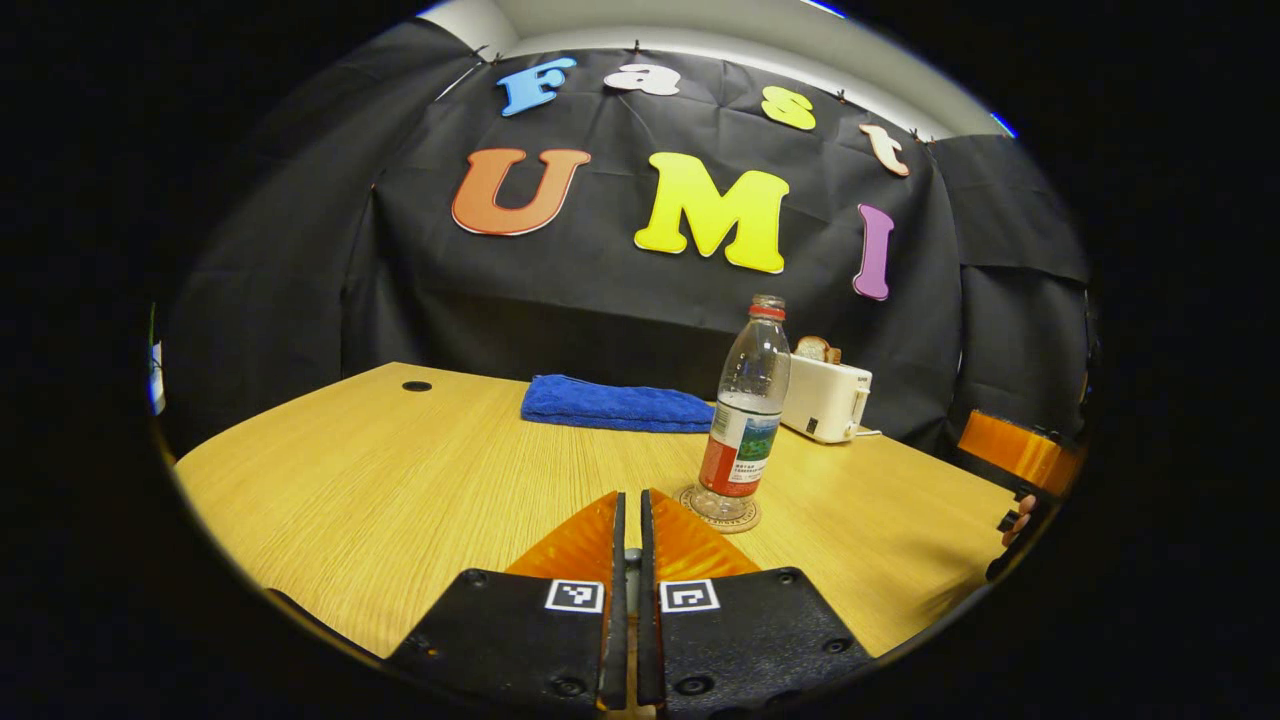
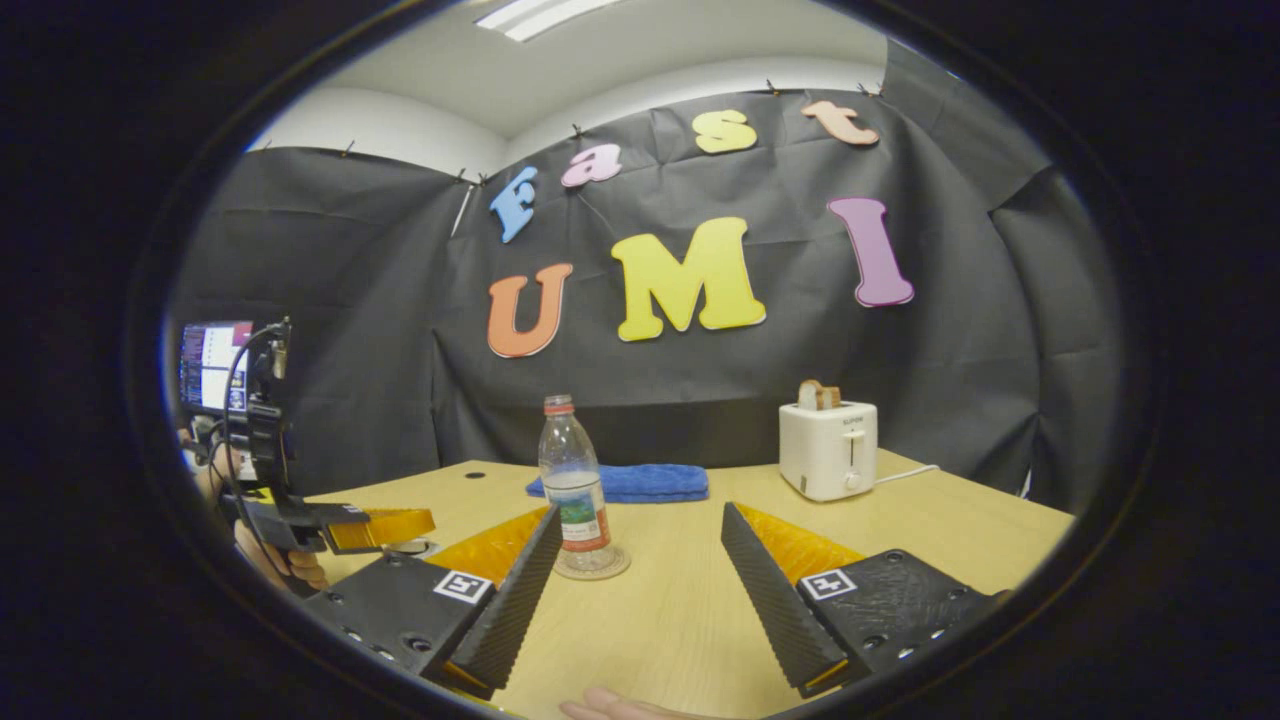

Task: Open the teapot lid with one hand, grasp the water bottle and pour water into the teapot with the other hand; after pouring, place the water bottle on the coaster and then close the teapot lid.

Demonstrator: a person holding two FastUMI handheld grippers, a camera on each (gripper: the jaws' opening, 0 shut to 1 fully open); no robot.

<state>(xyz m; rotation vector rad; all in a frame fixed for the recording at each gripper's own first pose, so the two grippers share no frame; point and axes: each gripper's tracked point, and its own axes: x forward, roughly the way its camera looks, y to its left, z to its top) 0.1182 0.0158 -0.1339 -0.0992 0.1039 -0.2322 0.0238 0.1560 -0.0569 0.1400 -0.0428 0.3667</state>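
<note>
Looking along my left claw (image 1: 628, 520), I see its fingers pressed together with nothing between them, low over the table (image 1: 400, 480). The water bottle (image 1: 745, 420) stands upright at about one o'clock from those tips, near but not touching, its long axis vertical and its cap on. It sits on the round coaster (image 1: 718, 510), so by my reckoning the pouring and the set-down are done and the lid is what remains; I cannot find the teapot from either claw.

From my right claw (image 2: 640, 540), whose fingers are spread wide apart and empty, the same water bottle (image 2: 575, 485) lies at about eleven o'clock, standing on its coaster (image 2: 590, 565) just ahead of my left-hand finger. My other claw (image 2: 385, 528) shows far out at nine o'clock, with the hand that holds it below. I judge the left claw the nearer of the two to the bottle.

Beyond the bottle a folded blue towel (image 2: 640, 482) lies flat at twelve o'clock, and a white toaster (image 2: 828, 450) with bread in its slot stands at one o'clock, well apart from the bottle. Pale wood grain covers the table, and black cloth walls close the booth behind.
</note>
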